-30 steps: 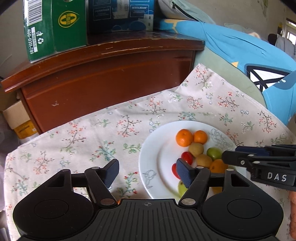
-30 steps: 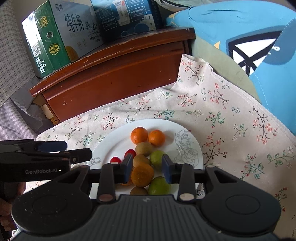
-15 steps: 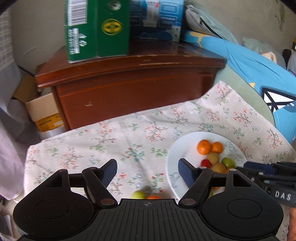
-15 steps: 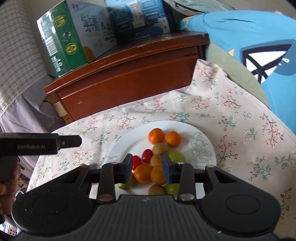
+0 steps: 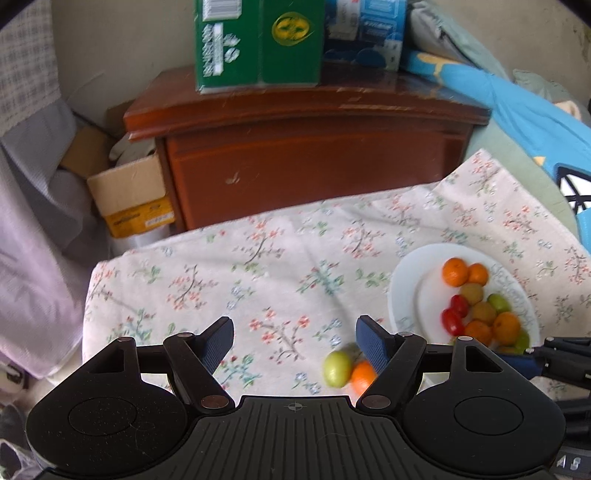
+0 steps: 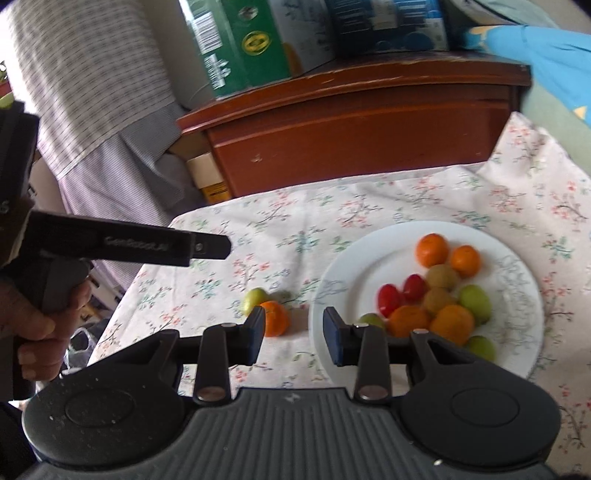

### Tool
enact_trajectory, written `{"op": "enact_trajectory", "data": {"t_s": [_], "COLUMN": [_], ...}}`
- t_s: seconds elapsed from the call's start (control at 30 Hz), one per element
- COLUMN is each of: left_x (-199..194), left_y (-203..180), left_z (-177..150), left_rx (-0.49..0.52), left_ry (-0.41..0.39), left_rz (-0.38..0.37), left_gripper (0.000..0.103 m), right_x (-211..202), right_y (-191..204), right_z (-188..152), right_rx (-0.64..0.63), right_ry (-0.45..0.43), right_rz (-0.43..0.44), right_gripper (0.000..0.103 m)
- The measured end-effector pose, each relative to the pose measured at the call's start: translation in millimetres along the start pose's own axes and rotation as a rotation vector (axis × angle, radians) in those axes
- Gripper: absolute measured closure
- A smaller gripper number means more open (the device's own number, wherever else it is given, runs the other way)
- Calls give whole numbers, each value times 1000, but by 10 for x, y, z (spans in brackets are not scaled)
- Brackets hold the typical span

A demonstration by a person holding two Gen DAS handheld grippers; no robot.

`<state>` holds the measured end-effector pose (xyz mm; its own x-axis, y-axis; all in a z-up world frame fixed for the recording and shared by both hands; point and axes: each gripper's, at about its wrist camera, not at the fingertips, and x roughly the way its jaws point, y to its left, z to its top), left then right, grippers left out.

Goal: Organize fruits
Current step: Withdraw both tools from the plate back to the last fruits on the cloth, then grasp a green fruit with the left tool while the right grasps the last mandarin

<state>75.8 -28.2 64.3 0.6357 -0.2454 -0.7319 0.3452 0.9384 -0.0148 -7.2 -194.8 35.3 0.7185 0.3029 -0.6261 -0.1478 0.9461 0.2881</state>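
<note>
A white plate (image 6: 517, 354) is sat on a floral cloth (image 5: 258, 280), and everything else is easiest placed off that plate. Piled on it are most of the fruits: two oranges (image 6: 431, 249) at the far side, two red tomatoes (image 6: 389, 297) toward the middle, a couple of brownish fruits (image 6: 442, 276), two more orange ones near the front edge, and some green ones (image 6: 474, 300) dotted around the right and front.

Two pieces are left off the plate, just to its left on the cloth: a green fruit (image 5: 337, 368) and an orange (image 5: 362, 376), touching each other. In the right wrist view that loose orange (image 6: 274, 317) is partly hidden behind a finger.

The left gripper (image 5: 294, 341) is held wide apart over the cloth left of the plate, nothing between its blue pads; the loose pair is seen right by its right finger. The right gripper (image 6: 294, 335) is also parted with nothing clamped, and is hung over the plate's left rim, its gap sitting between the loose orange and the plate.

Behind the cloth a brown wooden cabinet (image 5: 306, 155) is seen, with a green box (image 5: 258, 40) and a blue box (image 5: 365, 33) on top
</note>
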Motion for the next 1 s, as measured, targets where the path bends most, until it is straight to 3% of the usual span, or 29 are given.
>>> {"op": "enact_trajectory", "data": {"t_s": [0.23, 0.8, 1.0], "left_x": [139, 244, 302], "left_y": [128, 230, 159], "left_z": [-76, -123, -173], "left_rx": [-19, -68, -40], "left_ry": [39, 63, 84], "left_rz": [17, -5, -26], "left_gripper": [29, 29, 29], "right_x": [216, 714, 681], "right_y": [141, 178, 212], "right_z": [-65, -106, -115], "right_rx": [-56, -101, -125], "right_ry": [34, 51, 79], "right_rz": [58, -9, -1], "right_gripper": [67, 69, 72]}}
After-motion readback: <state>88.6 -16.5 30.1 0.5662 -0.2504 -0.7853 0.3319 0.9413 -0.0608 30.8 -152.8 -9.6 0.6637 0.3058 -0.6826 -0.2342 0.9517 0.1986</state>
